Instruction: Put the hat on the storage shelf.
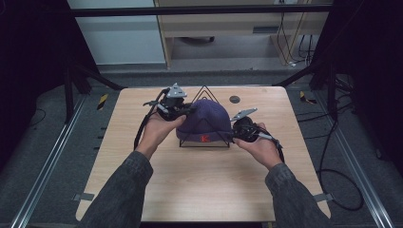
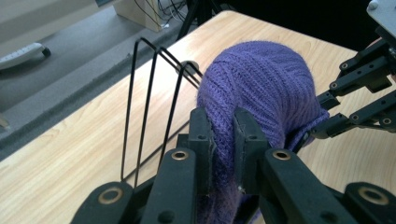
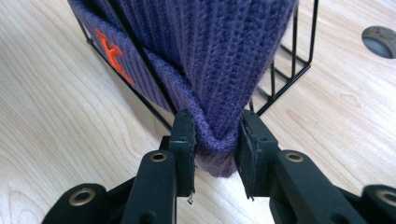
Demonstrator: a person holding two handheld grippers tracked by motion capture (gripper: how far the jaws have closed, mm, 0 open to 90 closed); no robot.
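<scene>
At the middle of the wooden table (image 1: 199, 180), a purple knit beanie (image 1: 205, 121) sits draped over a black wire rack (image 1: 204, 90) shaped like a triangle, its orange letter facing the person. On the left, the left gripper (image 1: 172, 107) has its jaws closed to a narrow gap on a pinch of the beanie's knit at that side, with the rack's wires rising just beyond them in the left gripper view. The beanie's long axis runs left to right between the two hands, so each gripper is equally near its own end. On the right, the right gripper (image 1: 242, 127) has its jaws pressed in on the folded cuff at the hem, low beside the rack's base. The rack holds nothing but the beanie; any lift likely has to clear its peak.
</scene>
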